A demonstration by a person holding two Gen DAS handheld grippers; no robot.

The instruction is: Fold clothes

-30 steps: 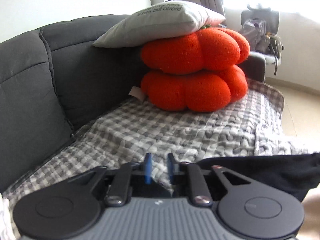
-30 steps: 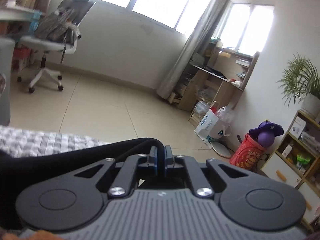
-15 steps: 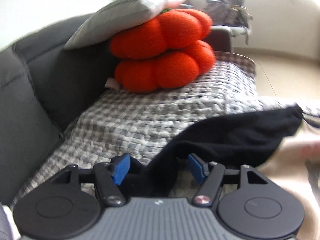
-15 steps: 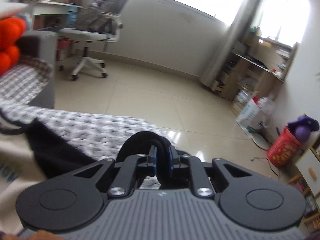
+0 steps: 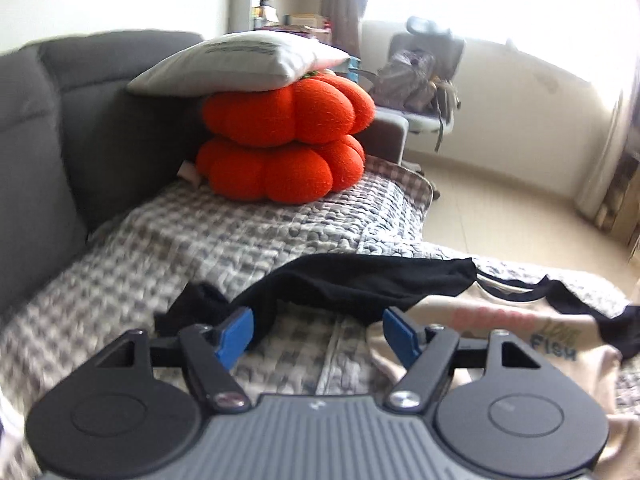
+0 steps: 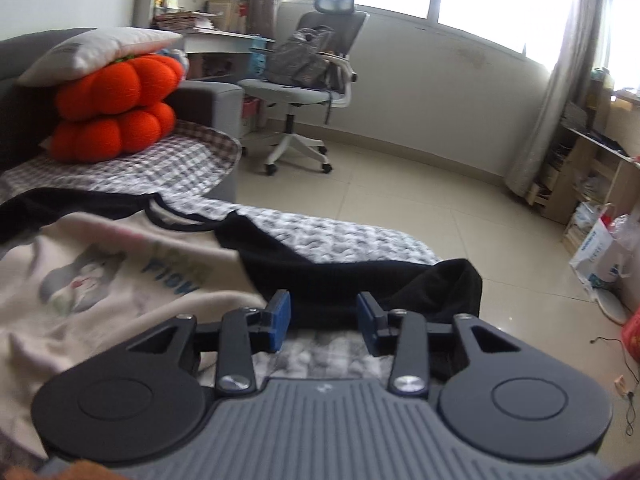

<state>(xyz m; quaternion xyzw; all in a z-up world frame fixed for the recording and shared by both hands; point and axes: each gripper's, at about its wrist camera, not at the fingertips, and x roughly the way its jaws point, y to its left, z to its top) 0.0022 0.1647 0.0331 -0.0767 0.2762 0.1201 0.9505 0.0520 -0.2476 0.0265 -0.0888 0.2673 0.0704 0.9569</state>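
A cream shirt [image 6: 100, 276] with black sleeves and a printed front lies spread on the checked blanket [image 5: 240, 240] over the sofa. Its left black sleeve [image 5: 360, 284] stretches just beyond my left gripper [image 5: 316, 334], whose jaws are opening and hold nothing; the cuff lies by the left pad. The other black sleeve [image 6: 380, 280] lies past my right gripper [image 6: 323, 320]. Those jaws are opening too, with only blanket showing between the blue pads. The cream body [image 5: 500, 332] also shows at the right of the left wrist view.
Two orange pumpkin cushions [image 5: 280, 136] under a white pillow [image 5: 240, 64] stand at the far end of the grey sofa [image 5: 60, 120]. An office chair [image 6: 312, 80] with a bag, a tiled floor [image 6: 440, 208], wooden shelves [image 6: 592, 168] and a paper bag [image 6: 600, 256] lie beyond.
Both grippers let go of the black sleeves and opened. Both pulled back from the shirt, which now lies flat on the blanket with its printed front in view.
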